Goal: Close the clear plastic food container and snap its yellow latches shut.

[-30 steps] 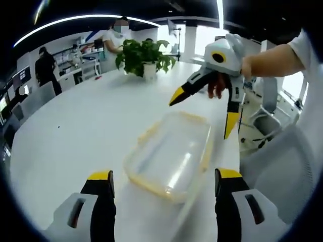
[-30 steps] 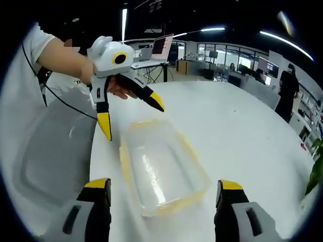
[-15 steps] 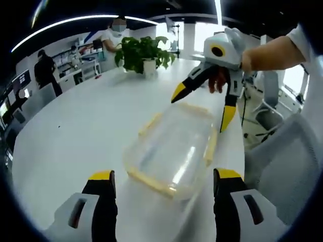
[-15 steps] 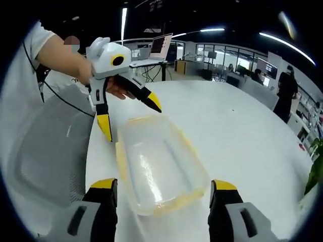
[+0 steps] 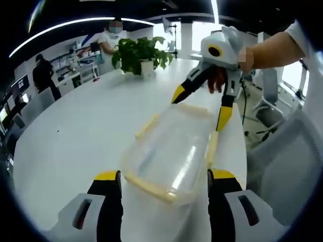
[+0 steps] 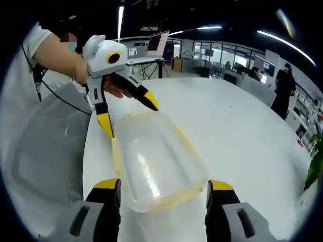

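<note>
Two pairs of tongs flank a clear container [image 5: 171, 151] on the white tabletop [image 5: 81, 126].
Left tongs [image 5: 164, 179] and right tongs [image 6: 161, 186] both gape wide at opposite ends, gripping nothing.

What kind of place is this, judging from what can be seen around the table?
Most likely an open-plan office. A long white table carries a potted plant, a laptop stands open on a desk behind, and rows of workstations with monitors fill the background where people stand.

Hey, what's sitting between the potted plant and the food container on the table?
Nothing: in the left gripper view, bare white table runs from the potted plant to the food container.
</note>
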The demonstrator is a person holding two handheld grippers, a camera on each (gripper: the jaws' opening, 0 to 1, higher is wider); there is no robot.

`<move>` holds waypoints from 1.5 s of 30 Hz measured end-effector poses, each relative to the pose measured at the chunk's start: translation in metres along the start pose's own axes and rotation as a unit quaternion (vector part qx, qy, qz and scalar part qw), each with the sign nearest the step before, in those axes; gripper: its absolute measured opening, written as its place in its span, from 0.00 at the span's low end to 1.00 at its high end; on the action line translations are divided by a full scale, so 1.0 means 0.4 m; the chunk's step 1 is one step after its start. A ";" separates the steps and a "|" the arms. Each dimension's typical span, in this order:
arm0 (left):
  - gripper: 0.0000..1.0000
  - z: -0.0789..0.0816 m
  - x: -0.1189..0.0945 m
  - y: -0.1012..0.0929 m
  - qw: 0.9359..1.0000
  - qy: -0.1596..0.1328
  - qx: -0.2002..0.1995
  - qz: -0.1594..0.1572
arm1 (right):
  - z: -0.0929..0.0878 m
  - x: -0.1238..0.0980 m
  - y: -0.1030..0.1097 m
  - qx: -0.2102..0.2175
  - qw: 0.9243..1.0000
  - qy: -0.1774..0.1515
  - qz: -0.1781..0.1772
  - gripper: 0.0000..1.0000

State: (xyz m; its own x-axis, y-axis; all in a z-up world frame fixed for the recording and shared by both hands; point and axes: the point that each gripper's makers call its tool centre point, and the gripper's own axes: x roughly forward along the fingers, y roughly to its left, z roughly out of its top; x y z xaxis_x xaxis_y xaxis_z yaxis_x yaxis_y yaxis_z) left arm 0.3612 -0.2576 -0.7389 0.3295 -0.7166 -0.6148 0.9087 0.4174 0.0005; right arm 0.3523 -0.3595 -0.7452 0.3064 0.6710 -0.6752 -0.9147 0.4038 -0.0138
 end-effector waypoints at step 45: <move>0.68 -0.074 -0.072 0.064 1.000 0.010 -0.004 0.002 | 0.090 0.084 0.038 0.003 1.000 -0.006 -0.002 0.68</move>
State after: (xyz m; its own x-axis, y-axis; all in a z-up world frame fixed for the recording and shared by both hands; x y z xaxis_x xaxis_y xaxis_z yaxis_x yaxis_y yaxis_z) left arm 0.3675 -0.2098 -0.7443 0.3280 -0.7031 -0.6310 0.9050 0.4254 -0.0036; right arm 0.3579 -0.3085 -0.7415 0.3136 0.6766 -0.6662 -0.9119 0.4102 -0.0126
